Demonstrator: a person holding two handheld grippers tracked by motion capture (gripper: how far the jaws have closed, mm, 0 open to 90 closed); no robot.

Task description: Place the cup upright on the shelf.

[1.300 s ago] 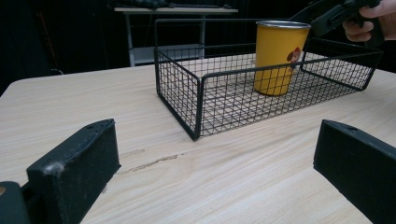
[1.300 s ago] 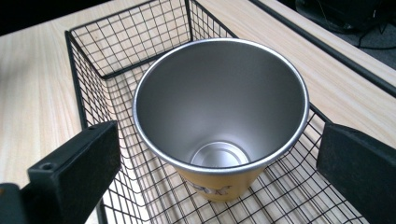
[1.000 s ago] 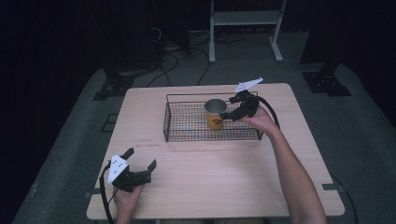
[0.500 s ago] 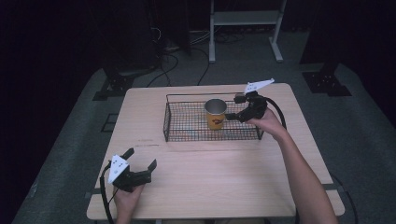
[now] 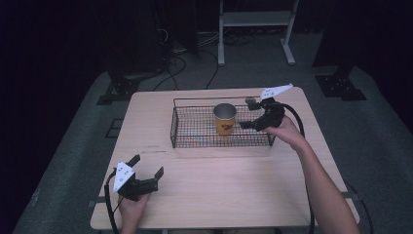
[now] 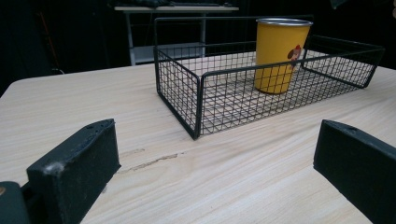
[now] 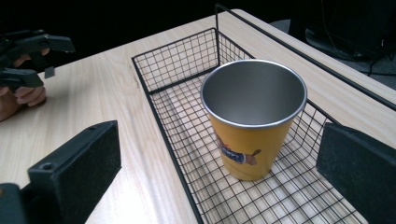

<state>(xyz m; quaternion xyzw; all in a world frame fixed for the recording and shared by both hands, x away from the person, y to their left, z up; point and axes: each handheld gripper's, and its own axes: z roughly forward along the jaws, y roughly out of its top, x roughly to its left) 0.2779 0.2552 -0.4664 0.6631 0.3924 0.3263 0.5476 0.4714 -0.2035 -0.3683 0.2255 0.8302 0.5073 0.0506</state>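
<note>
A yellow cup (image 5: 224, 119) stands upright inside the wire basket (image 5: 195, 141), near its middle. The right gripper (image 5: 249, 113) hangs just beside the cup, jaws wide apart and empty, aimed at it. The left gripper (image 5: 146, 168) rests on the table (image 5: 219, 195), jaws apart, well clear. Judged step: approach for a grasp. The next move calls for bracketing the cup wall, then closing.

Dark lab: black drapes, floor cables (image 5: 182, 53), stand bases (image 5: 338, 84).

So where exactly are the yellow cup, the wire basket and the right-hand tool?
yellow cup (image 7: 243, 149): right gripper view, its printed side.
wire basket (image 6: 180, 88): left gripper view, near end wall.
right gripper (image 5: 246, 113): high view, midway between its fingers.
</note>
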